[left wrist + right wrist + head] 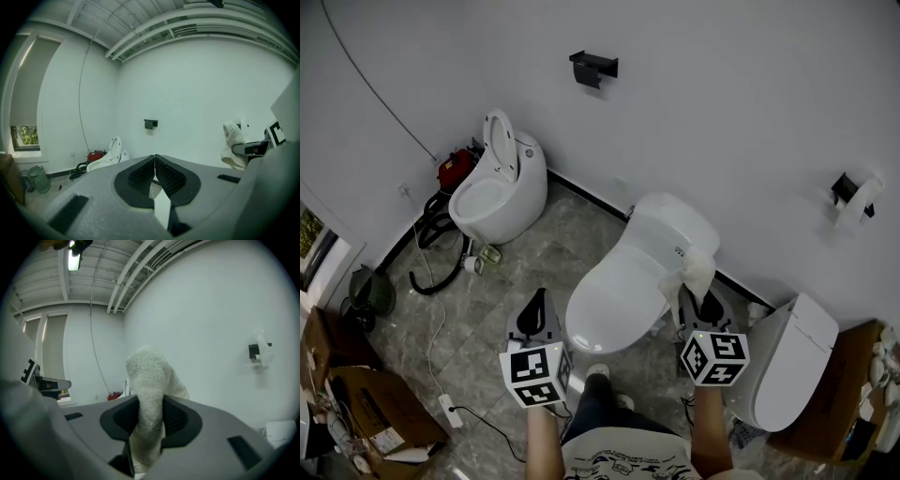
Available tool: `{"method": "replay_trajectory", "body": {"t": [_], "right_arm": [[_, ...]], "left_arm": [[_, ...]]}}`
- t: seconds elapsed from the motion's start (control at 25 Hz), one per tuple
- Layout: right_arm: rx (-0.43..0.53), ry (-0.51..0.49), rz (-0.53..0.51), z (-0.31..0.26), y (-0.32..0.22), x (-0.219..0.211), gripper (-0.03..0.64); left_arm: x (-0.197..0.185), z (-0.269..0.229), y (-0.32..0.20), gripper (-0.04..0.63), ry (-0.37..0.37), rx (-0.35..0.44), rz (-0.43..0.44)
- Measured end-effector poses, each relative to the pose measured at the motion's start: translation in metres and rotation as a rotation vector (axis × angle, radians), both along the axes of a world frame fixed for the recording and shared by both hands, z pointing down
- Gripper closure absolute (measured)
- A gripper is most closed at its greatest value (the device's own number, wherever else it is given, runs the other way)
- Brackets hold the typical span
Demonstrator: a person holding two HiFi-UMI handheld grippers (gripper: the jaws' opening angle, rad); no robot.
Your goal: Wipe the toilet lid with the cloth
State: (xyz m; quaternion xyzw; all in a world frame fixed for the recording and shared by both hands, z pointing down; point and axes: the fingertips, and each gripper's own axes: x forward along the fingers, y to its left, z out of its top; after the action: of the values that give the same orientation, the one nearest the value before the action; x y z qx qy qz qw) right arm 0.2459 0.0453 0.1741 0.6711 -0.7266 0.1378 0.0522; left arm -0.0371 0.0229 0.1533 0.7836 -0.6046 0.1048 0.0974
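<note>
A white toilet with its lid (623, 291) down stands in front of me against the wall. My right gripper (697, 298) is shut on a white cloth (692, 271), which hangs beside the lid's right edge; the cloth (149, 394) fills the space between its jaws in the right gripper view. My left gripper (536, 307) is shut with nothing in it, held left of the lid above the floor. In the left gripper view its jaws (154, 165) meet, and the cloth (233, 145) shows at the right.
A second toilet (499, 178) with its lid up stands at the back left, with black hoses (436, 248) and a red item beside it. Another white toilet (787, 361) is at the right. Cardboard boxes (352, 403) sit at the lower left. A cable with a power strip (450, 408) lies on the floor.
</note>
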Motion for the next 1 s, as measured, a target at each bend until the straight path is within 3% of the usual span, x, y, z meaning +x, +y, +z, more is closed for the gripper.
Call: {"method": "replay_trajectory", "body": {"t": [0.48,1.0], "right_arm": [[-0.062,0.006,-0.01,0.028,-0.094,-0.031,0.505],[-0.231,0.059,-0.044,0.113,-0.15,-0.059,0.505]], "left_arm": [[-0.033,0.034,-0.089,0.586,0.006,-0.071,-0.003],[-0.065,0.102,-0.137,0.586,0.003,-0.19,-0.012]]}}
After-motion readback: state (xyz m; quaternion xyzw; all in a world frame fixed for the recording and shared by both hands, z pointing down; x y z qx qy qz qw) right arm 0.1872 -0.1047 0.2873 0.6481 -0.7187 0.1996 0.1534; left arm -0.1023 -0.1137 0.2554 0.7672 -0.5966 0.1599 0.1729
